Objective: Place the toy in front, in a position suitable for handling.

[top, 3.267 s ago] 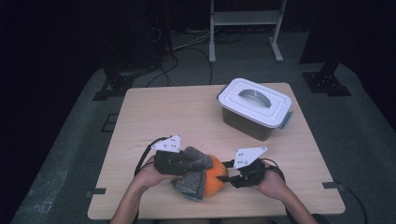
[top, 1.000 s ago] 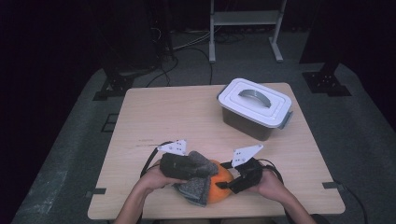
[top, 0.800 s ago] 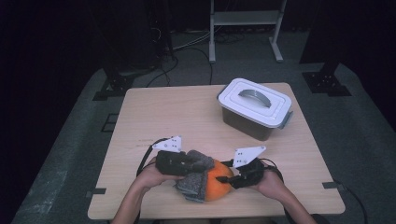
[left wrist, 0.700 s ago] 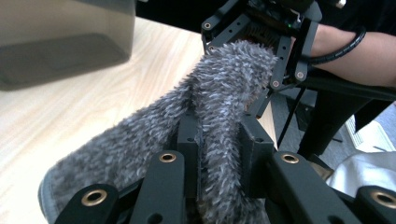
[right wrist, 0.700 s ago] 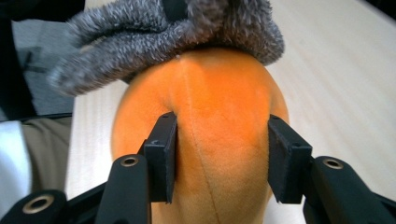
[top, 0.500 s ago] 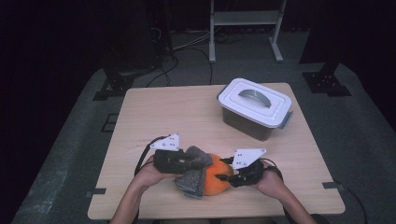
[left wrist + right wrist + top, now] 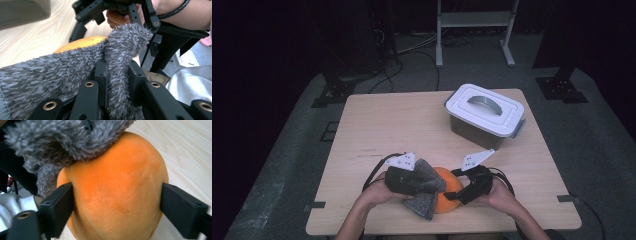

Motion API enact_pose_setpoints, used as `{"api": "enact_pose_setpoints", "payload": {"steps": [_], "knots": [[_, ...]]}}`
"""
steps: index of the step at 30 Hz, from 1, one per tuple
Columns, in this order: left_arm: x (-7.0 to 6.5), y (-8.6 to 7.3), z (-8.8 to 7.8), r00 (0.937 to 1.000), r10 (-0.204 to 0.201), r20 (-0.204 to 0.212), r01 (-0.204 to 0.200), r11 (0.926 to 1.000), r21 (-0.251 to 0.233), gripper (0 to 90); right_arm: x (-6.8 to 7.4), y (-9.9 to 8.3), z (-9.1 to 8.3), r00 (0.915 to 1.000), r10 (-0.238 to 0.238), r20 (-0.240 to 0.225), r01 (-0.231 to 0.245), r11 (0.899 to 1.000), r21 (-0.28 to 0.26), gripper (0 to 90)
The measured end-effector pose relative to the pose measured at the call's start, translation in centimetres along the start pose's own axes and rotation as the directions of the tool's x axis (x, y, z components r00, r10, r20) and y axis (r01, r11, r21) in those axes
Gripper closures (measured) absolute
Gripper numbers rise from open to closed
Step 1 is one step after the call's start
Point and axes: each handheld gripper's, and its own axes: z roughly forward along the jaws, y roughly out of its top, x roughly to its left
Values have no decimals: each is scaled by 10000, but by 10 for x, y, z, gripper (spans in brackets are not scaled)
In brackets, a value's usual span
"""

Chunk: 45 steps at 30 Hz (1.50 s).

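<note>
Two jaws pairs, grey fuzzy cloth (image 7: 62,72), orange plush (image 7: 115,185)

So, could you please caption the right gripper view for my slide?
Right tongs straddle the orange plush, grey fuzzy cloth draped over its top.

orange plush (image 7: 448,189): left half hidden | by grey furry cloth (image 7: 426,186)

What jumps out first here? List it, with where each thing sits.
At the near edge of the table, an orange plush ball sits half wrapped in a grey fluffy cloth. The left tool pinches a fold of that cloth, and the right tool spans the ball, its jaws having just widened. A white lidded box stands at the far right.
</note>
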Motion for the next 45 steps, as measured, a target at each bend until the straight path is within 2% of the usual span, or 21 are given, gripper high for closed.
{"api": "enact_pose_setpoints", "payload": {"steps": [3, 4, 7, 9, 10, 12, 16, 20, 23, 27, 29, 33, 35, 39, 45], "knots": [[-2, 5, -5, 9992, 142, -364, -146, 9998, -128, 735, 4, 1, -5, 9980, -588, 242, 589, 9983, -49, 350], [-3, 8, -8, 9979, 147, -637, -166, 9994, -297, 734, 6, 2, -6, 9961, -805, 366, 808, 9967, -80, 379], [-6, 15, -16, 9951, 284, -952, -342, 9976, -595, 734, 15, 7, -9, 9801, -1857, 702, 1869, 9823, -108, 406], [-9, 19, -17, 9942, 404, -993, -473, 9966, -674, 732, 23, 11, -8, 9638, -2562, 738, 2582, 9659, -185, 410], [-10, 19, -16, 9943, 421, -983, -482, 9970, -600, 732, 26, 13, -7, 9585, -2758, 720, 2776, 9606, -151, 411], [-9, 17, -14, 9946, 385, -964, -433, 9979, -478, 732, 27, 13, -7, 9532, -2933, 735, 2946, 9556, -70, 417], [-1, 8, -15, 9964, 175, -835, -201, 9993, -304, 733, 23, 9, -9, 9547, -2911, 610, 2911, 9566, 96, 430], [6, -2, -23, 9936, -101, -1126, 98, 9999, -36, 729, 18, 6, -13, 9559, -2886, 548, 2881, 9574, 175, 430], [12, -10, -25, 9913, -373, -1260, 389, 9992, 103, 728, 11, 4, -17, 9611, -2705, 549, 2703, 9627, 119, 429], [13, -15, -20, 9951, -583, -796, 578, 9983, -87, 731, 5, 2, -20, 9653, -2518, 695, 2520, 9677, 55, 412], [11, -13, -16, 9964, -516, -673, 517, 9987, 0, 730, 4, 2, -20, 9667, -2448, 749, 2448, 9695, 104, 374], [9, -12, -15, 9970, -512, -586, 517, 9986, 59, 730, 0, 2, -19, 9867, -1552, 478, 1551, 9879, 61, 233], [9, -12, -15, 9977, -485, -472, 491, 9987, 112, 730, 0, 3, -19, 9919, -1246, 254, 1244, 9922, 88, 200], [7, -10, -14, 9989, -346, -326, 352, 9992, 189, 730, 1, 4, -19, 9934, -1134, -145, 1138, 9930, 305, 173], [5, -9, -14, 9995, -235, -208, 240, 9994, 235, 730, -3, 4, -25, 9965, -626, -555, 627, 9980, 15, 176]]}}
